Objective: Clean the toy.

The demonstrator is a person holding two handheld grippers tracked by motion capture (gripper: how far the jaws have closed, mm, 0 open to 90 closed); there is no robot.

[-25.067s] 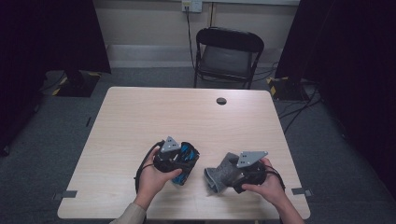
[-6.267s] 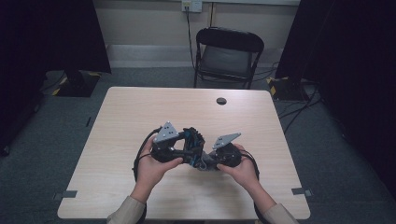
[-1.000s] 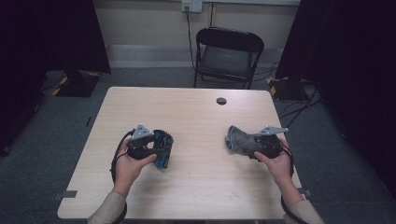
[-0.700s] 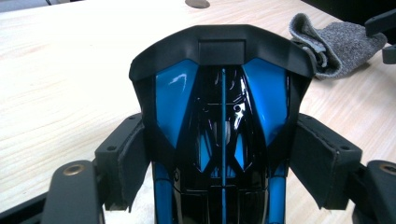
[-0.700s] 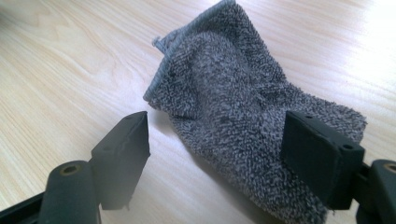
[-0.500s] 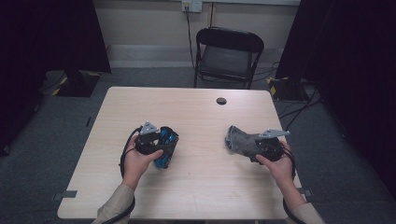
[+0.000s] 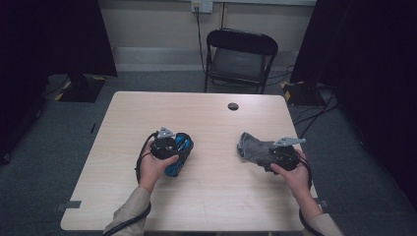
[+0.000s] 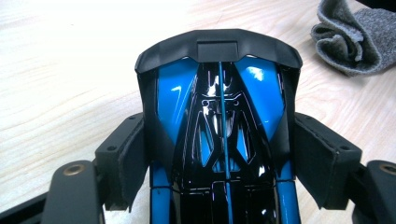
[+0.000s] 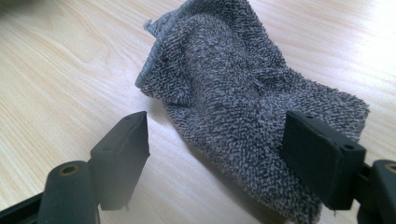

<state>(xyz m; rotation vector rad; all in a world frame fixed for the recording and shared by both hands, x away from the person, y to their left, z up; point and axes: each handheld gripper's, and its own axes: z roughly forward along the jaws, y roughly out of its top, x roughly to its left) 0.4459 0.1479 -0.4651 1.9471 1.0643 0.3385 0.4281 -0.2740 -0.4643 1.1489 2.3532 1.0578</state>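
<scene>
Your left gripper (image 8: 219,186) grips the glossy blue-and-black plastic toy car body (image 8: 219,116) by its flanks, low over the pale wood-grain table (image 7: 211,196), left of centre. Your right gripper (image 9: 219,158) stands released, pads apart, the crumpled grey terry cloth (image 9: 243,93) lying on the table between them, unpinched. Wiping step looks paused. Next: clamp the cloth, then bring it to the car.

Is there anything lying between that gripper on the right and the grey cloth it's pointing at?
Nothing visible. The right gripper has its jaws open with the grey cloth lying on the table directly between and ahead of them; the pads are not pressing on it. Around the cloth there is bare wood.
</scene>
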